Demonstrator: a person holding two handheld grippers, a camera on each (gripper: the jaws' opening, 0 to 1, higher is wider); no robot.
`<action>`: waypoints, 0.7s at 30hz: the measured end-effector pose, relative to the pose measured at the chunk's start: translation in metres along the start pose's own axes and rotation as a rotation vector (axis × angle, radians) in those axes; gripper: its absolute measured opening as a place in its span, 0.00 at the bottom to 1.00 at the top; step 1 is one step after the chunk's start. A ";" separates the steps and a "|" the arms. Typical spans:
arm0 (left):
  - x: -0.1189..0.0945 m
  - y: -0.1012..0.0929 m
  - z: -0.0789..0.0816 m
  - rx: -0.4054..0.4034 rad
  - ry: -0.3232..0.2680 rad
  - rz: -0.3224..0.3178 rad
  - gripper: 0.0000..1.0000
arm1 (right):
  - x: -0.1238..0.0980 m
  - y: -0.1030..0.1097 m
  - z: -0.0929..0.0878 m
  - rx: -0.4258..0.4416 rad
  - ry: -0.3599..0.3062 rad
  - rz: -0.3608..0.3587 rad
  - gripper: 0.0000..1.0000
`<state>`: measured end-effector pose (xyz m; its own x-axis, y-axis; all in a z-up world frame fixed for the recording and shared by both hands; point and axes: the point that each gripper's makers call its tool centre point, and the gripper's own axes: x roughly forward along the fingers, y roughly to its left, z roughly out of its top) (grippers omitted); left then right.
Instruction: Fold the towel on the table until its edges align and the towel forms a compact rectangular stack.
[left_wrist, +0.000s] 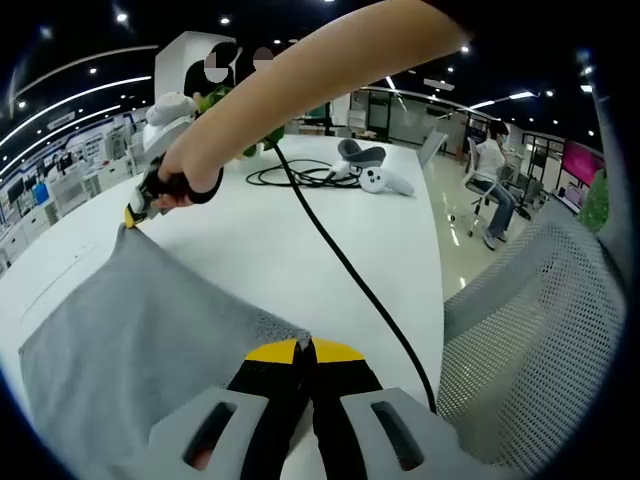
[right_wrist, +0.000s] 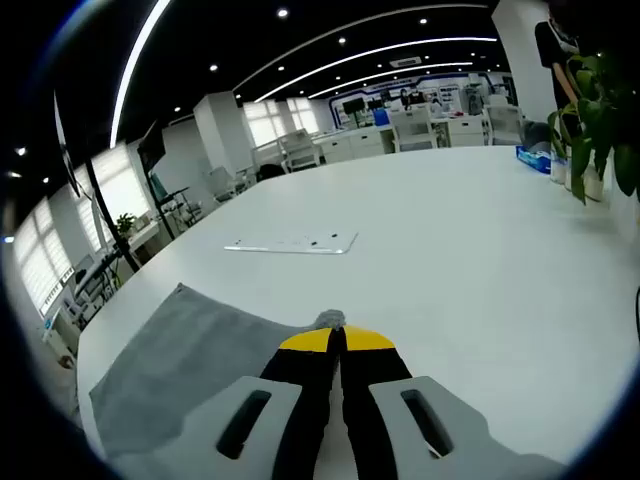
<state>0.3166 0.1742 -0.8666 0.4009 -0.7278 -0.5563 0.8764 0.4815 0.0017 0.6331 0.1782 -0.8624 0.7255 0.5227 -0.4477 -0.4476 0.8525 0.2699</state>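
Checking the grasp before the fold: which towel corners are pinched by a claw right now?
Two neighbouring corners of the grey towel: left claw and right claw each pinch one.

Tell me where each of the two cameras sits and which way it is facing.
Left gripper view: rides the left gripper, shut on a corner of the grey cloth towel, facing across the white table toward the person's arm and the right gripper.
Right gripper view: rides the right gripper, shut on another corner, facing a flat clear plate and office desks.
Shared: towel, table.
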 end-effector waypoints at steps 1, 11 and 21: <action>-0.003 0.001 0.000 0.000 -0.004 0.004 0.03 | 0.001 0.001 0.003 -0.003 -0.003 0.003 0.00; -0.037 0.014 -0.003 0.000 -0.008 0.061 0.03 | -0.002 0.035 0.020 0.000 -0.020 0.021 0.00; -0.076 0.031 -0.003 -0.013 -0.029 0.111 0.03 | 0.004 0.080 0.041 0.006 -0.049 0.040 0.00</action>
<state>0.3127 0.2459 -0.8268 0.5031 -0.6833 -0.5292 0.8226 0.5663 0.0510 0.6214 0.2482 -0.8075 0.7315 0.5561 -0.3944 -0.4739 0.8307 0.2922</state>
